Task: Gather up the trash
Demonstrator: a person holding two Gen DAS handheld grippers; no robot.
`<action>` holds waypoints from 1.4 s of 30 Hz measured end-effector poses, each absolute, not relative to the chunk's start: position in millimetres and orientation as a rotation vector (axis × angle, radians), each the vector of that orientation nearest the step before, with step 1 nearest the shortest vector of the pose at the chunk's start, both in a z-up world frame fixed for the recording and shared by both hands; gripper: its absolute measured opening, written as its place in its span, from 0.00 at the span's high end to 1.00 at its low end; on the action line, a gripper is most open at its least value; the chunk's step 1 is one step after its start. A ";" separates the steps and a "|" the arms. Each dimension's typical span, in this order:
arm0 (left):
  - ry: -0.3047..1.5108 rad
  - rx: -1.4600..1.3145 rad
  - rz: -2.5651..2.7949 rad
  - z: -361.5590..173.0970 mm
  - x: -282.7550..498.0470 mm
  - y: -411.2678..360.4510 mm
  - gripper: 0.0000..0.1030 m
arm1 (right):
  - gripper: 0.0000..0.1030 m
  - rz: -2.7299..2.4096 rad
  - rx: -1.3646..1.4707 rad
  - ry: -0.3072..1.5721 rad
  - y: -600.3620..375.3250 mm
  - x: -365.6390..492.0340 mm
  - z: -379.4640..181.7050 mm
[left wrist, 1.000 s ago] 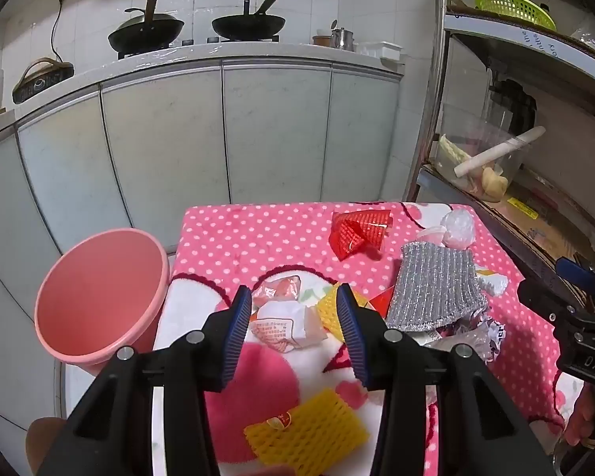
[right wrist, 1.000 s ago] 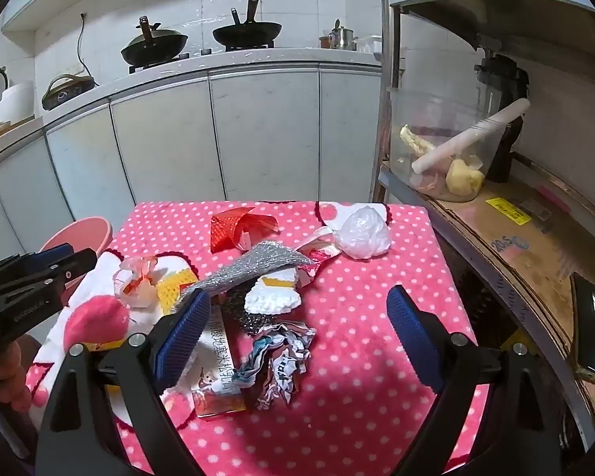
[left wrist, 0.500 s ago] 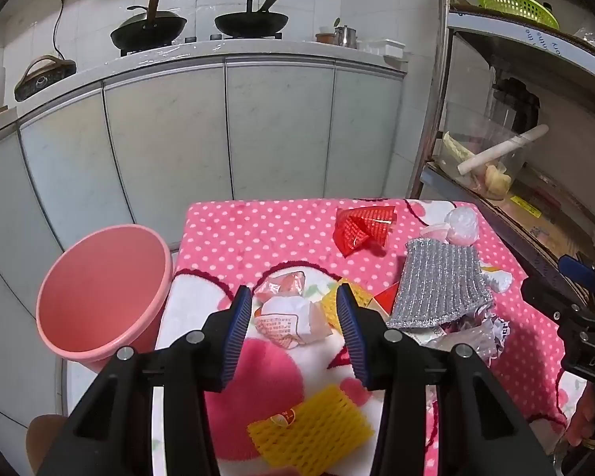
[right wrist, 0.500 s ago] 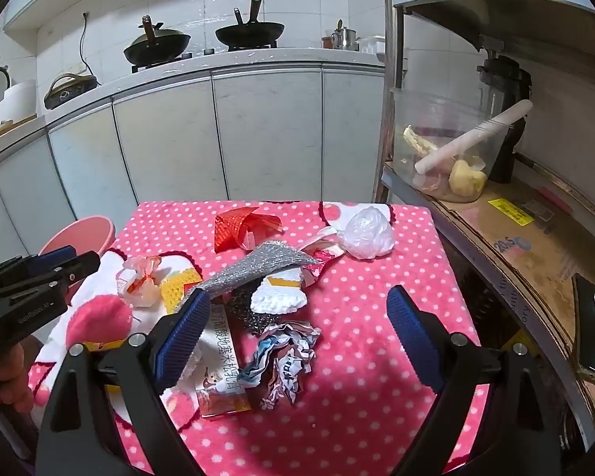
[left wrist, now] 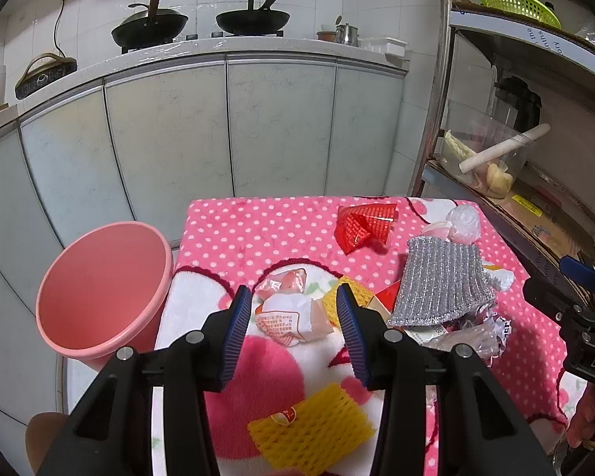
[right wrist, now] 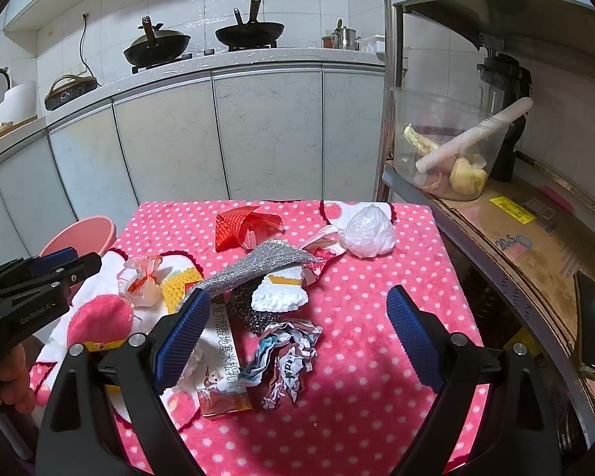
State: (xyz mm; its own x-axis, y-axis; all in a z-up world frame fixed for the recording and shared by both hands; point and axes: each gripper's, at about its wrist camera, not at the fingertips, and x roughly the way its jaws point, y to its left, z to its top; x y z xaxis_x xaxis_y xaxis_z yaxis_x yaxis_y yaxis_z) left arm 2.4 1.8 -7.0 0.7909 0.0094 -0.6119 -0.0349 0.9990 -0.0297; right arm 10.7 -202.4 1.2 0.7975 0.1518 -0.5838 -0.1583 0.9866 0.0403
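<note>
White crumpled wrapper [left wrist: 293, 317] is lying on the surface [left wrist: 258, 234] just ahead of the left claw [left wrist: 293, 309], framed between its released jaws, while the right claw [right wrist: 297, 317], also gaping empty, is hovering farther off over the crumpled paper [right wrist: 285, 353].

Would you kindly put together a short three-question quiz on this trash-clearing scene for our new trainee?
1. True or false: the left claw is shut on the crumpled white wrapper.
2. Which item lies nearest the far edge of the pink dotted cloth? A) yellow foam net B) red wrapper C) crumpled printed paper
3. Fill in: the pink bin stands off the table's ____ side, seen from the left wrist.

Key: 1 false, the wrapper lies on the cloth beyond the open fingers; 2 B; 3 left.
</note>
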 end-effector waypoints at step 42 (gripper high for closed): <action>0.652 -0.040 0.027 -2.3 -3.6 0.4 0.57 | 0.12 0.172 0.010 0.601 -204.1 5.0 4.2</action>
State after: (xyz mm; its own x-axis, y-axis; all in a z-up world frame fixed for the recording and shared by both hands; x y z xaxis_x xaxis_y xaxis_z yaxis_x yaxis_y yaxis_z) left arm -3.6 0.4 -2.3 0.7946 0.0129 -0.6070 -0.0381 0.9989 -0.0286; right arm 5.0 -204.1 4.2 0.8111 0.1642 -0.5614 -0.1586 0.9856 0.0592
